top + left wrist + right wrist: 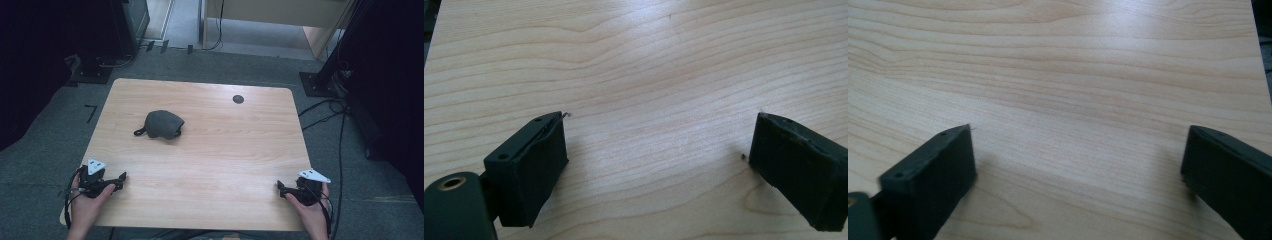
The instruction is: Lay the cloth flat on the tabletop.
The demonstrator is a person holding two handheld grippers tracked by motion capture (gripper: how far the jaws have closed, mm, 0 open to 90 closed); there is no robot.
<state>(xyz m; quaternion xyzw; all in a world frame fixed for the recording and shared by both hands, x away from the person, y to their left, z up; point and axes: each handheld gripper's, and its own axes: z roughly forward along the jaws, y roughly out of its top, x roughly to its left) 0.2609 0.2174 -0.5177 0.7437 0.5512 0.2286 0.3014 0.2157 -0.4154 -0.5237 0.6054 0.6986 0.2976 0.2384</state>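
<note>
- Left gripper (121, 178) is resting at the near left corner of the table (225, 165), jaws spread wide with nothing between them; in the left gripper view it's just bare wood grain between the two black pads (531, 175).
- Right gripper (280, 186) is sitting at the near right corner of the table, jaws likewise spread and pinching nothing; the right gripper view is looking across plain tabletop.
- The thing to go for is the dark grey crumpled cloth bundle (163, 124), lying left of the table's middle and towards its far side, well apart from both grippers, with a small dark loop (139, 132) sticking out at its left.
- Judging from this, the reach is just beginning: the left gripper is sitting on the bundle's side of the table, so it looks the natural one to lead.
- To do it well, I'd be coming in low with jaws kept wide, closing on a firm fold or that loop rather than loose fabric.
- The small dark round disc (238, 99) near the table's far right edge is staying out of the way.
</note>
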